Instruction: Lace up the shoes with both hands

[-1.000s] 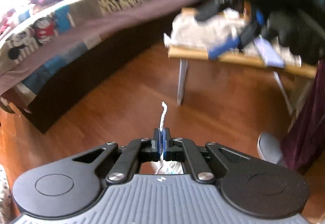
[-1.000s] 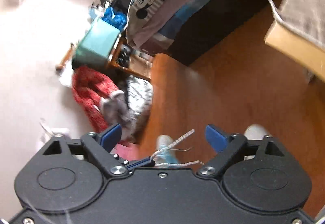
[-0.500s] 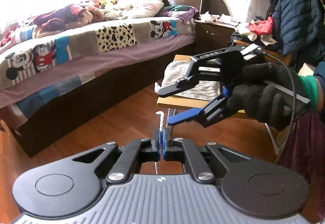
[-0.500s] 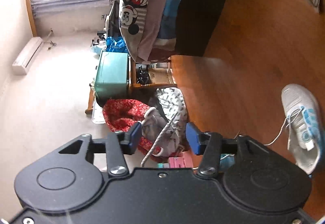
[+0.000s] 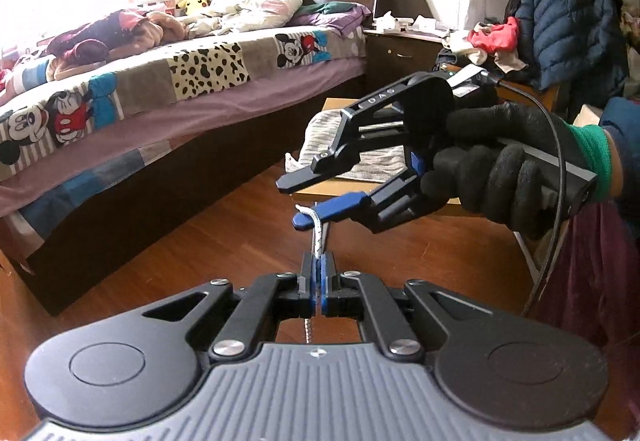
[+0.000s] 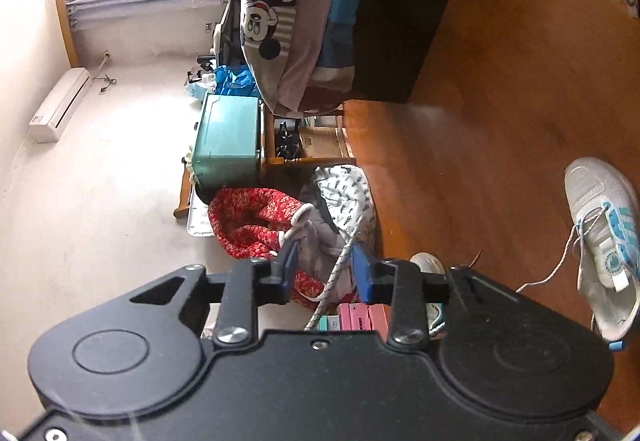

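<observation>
In the left wrist view my left gripper [image 5: 319, 275] is shut on a white speckled shoelace [image 5: 317, 237], whose short end sticks up past the pads. A gloved hand [image 5: 500, 177] holds my right gripper [image 5: 290, 203] around that lace tip, one finger above it and the blue pad [image 5: 340, 205] against it. In the right wrist view the shoelace [image 6: 340, 269] runs between the pads of my right gripper [image 6: 325, 265], close to the right one; the jaws are closing with a gap left. A white and blue sneaker [image 6: 600, 241] lies on the floor, lace trailing.
A bed [image 5: 180, 89] with a patchwork cover fills the left. A low wooden table [image 5: 344, 185] with a towel stands behind the grippers. A jacket [image 5: 568, 21] hangs at the right. Clothes [image 6: 256, 221], a teal box [image 6: 228, 145] and a second shoe [image 6: 430, 265] sit by the wall.
The left view swung up from the floor to the room. The right gripper rolled, came to the lace tip, and its jaws narrowed around the lace.
</observation>
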Demonstrator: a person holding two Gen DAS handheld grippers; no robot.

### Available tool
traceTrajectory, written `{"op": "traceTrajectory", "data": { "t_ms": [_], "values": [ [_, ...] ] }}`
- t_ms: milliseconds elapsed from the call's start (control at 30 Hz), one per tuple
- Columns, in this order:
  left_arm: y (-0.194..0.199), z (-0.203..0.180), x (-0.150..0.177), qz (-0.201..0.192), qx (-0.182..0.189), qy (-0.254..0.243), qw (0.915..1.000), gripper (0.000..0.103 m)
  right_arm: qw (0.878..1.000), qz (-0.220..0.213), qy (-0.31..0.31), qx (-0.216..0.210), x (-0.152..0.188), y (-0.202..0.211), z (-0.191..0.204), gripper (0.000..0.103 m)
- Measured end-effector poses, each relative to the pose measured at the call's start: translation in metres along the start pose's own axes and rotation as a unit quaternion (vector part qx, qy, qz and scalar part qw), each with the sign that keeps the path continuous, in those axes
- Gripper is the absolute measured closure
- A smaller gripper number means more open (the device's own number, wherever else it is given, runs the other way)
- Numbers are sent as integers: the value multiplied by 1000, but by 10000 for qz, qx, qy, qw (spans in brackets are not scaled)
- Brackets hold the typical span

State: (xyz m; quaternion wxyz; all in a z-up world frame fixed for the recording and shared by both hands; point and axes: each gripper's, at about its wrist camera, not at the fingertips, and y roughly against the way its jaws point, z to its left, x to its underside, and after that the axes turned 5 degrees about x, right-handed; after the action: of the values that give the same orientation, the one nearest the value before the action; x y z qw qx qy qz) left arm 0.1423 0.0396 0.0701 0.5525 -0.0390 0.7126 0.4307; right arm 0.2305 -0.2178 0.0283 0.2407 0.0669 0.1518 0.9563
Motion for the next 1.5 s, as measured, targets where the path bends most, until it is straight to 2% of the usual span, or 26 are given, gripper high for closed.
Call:
{"op": "traceTrajectory", "data": {
  "t_ms": [267, 633, 733, 833, 967, 1000, 1033, 1067, 1100, 1200, 1233, 1267, 1333, 1400, 1467, 1500],
  "values": [
    [1, -6, 3, 91, 28, -206, 9997, 103, 9994, -292, 20, 159, -6, 6, -4, 73],
    [7, -6, 7, 188, 5, -250, 9995, 103, 9989, -283, 314, 197, -7, 5, -1, 96],
    [7, -5, 9, 234, -21, -249, 9994, 103, 9984, -311, 434, 202, -6, 5, 1, 99],
    [6, -2, 11, 297, -63, -154, 9994, 103, 9971, -379, 618, 226, -5, 6, 5, 100],
    [3, 8, 12, 293, -122, 311, 9990, 99, 9948, -467, 861, 269, -3, 7, 10, 100],
    [2, 11, 12, 262, -138, 414, 9987, 89, 9941, -485, 926, 287, -3, 7, 11, 100],
    [3, 14, 12, 232, -98, 544, 9982, 63, 9933, -505, 995, 307, -3, 7, 13, 100],
    [6, 18, 11, 123, -130, 688, 9975, 42, 9924, -524, 1063, 327, -3, 8, 14, 100],
    [18, 22, 8, -171, -320, 823, 9959, 22, 9920, -535, 1092, 329, -3, 8, 15, 100],
    [51, 34, -2, -1049, -885, 1222, 9830, 22, 9918, -588, 1089, 314, -5, 9, 15, 100],
    [65, 38, -5, -1388, -1157, 1379, 9738, 22, 9919, -602, 1077, 304, -6, 10, 15, 100],
    [83, 41, -10, -1790, -1509, 1615, 9587, 22, 9920, -605, 1072, 294, -6, 10, 14, 100],
    [110, 51, -12, -2281, -1477, 2120, 9387, 19, 9921, -613, 1062, 274, -7, 11, 14, 100],
    [121, 62, -9, -2528, -1155, 2377, 9307, 19, 9924, -619, 1035, 244, -8, 10, 14, 100],
    [121, 64, -6, -2775, -1228, 2511, 9191, 19, 9929, -611, 998, 196, -8, 8, 15, 100],
    [117, 64, -5, -2771, -1187, 2499, 9201, 19, 9929, -604, 1009, 183, -7, 7, 16, 100]
  ]
}}
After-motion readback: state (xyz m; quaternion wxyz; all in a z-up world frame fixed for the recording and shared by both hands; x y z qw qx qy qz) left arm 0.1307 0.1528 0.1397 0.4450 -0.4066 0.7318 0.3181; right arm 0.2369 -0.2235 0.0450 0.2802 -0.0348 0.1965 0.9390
